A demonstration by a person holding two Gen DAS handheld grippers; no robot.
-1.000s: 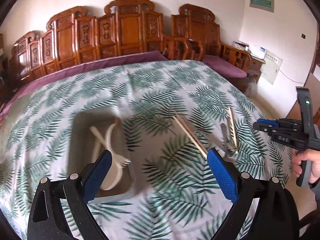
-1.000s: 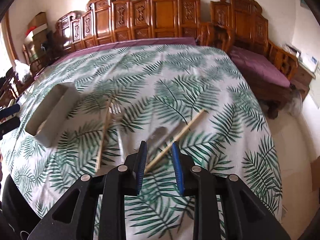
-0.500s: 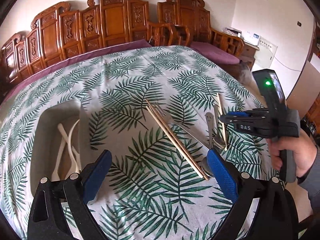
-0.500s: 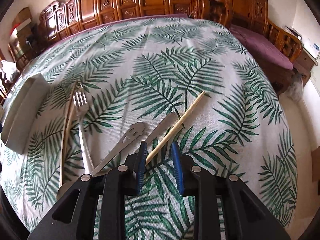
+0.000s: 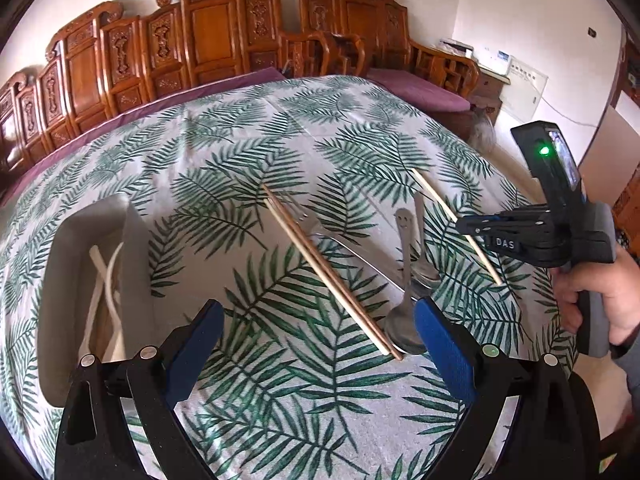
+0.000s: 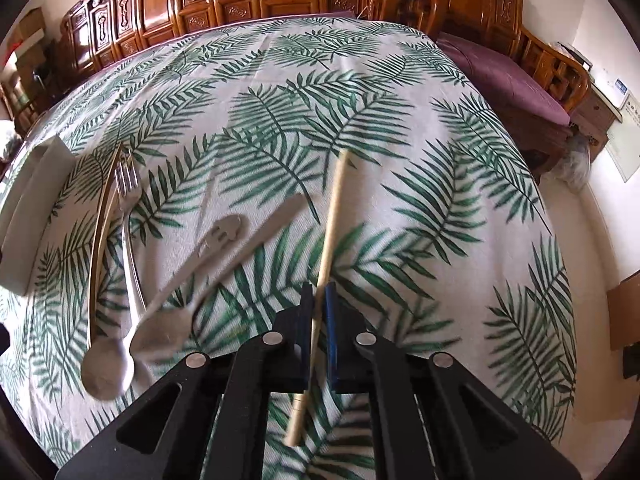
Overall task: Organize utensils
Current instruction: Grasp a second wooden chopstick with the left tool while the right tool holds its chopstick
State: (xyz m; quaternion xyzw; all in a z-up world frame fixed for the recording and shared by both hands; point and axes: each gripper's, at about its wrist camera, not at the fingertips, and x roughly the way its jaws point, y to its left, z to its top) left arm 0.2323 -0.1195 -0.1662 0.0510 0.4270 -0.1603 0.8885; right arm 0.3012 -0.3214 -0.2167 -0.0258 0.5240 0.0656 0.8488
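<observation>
Wooden chopstick [image 6: 329,240] clamped in right gripper [image 6: 319,312] fingers, lower end blurred; left gripper [image 5: 320,344] fingers apart.

A leaf-print tablecloth [image 5: 248,152] fronts carved wooden benches [image 5: 208,36] with purple cushions [image 6: 508,76].

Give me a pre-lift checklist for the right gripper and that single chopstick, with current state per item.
1. Right gripper shut on the single chopstick: ok.
2. Grip near the chopstick's middle: not ok, much more of it sticks out ahead of the pads than behind.
3. Nothing else caught in the pads; the two spoons lie apart to the side: ok.
4. Left gripper open and holding nothing: ok.
5. Grey tray has room beside the white utensils: ok.
6. Chopstick already off the tablecloth: cannot tell.
</observation>
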